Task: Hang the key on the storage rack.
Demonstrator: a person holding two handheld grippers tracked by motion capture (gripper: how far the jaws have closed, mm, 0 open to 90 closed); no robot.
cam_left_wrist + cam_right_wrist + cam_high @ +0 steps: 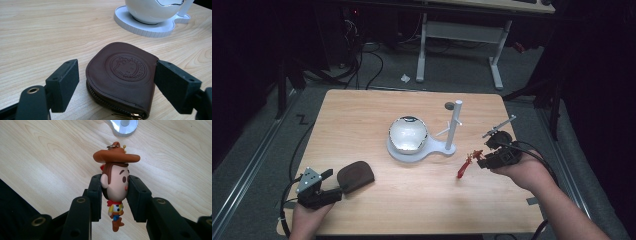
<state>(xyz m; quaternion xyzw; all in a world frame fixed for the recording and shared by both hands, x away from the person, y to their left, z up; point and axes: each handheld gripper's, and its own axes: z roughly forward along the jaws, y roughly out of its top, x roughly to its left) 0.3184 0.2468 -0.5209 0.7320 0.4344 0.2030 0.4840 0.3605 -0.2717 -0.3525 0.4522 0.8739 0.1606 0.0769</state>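
Right claw (114, 195) clamps a cowboy figure keychain (115, 180) by the head, body dangling off the surface (377, 200), ring end toward the white stand (452, 131) — my guess, for hooking on its peg. Left claw (116, 83) stands wide, jaws flanking the brown leather pouch (122, 75) without touching, likely set to pin it

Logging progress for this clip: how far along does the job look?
Done: the right gripper is shut on the cowboy keychain figure, lifted off the table. In hand: the left gripper is open around the brown zip pouch, not yet closed. Left: unclear, possibly the white stand or pouch.
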